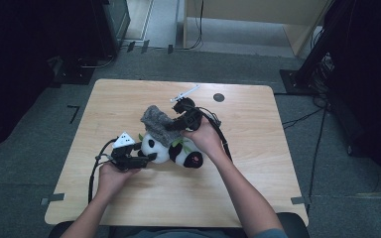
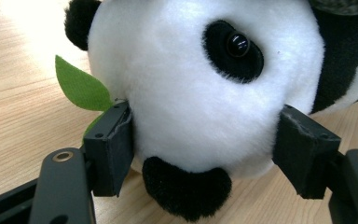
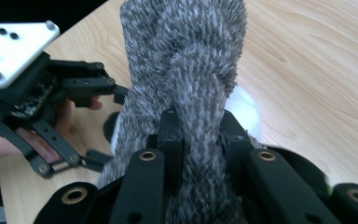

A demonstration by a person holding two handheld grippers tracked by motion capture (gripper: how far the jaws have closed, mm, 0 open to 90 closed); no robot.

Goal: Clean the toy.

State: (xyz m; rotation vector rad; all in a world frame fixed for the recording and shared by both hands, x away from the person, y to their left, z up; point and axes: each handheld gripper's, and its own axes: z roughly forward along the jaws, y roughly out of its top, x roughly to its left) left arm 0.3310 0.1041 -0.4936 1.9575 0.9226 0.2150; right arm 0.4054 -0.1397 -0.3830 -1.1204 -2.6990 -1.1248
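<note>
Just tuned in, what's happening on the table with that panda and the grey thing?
A person works a gripper in each hand at the wooden table. The left gripper has its jaws around the head of the plush panda, which lies on the table; both pads touch the fur. The right gripper is shut on a fuzzy grey cloth, perhaps a small hat or scarf, and holds it over the panda's body, next to the head.

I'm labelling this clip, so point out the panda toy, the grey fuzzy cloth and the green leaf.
panda toy [image 2: 191, 93]: left gripper view, white face below the eye.
grey fuzzy cloth [image 3: 186, 51]: right gripper view, upper fold.
green leaf [image 2: 79, 88]: left gripper view, middle of the leaf.
</note>
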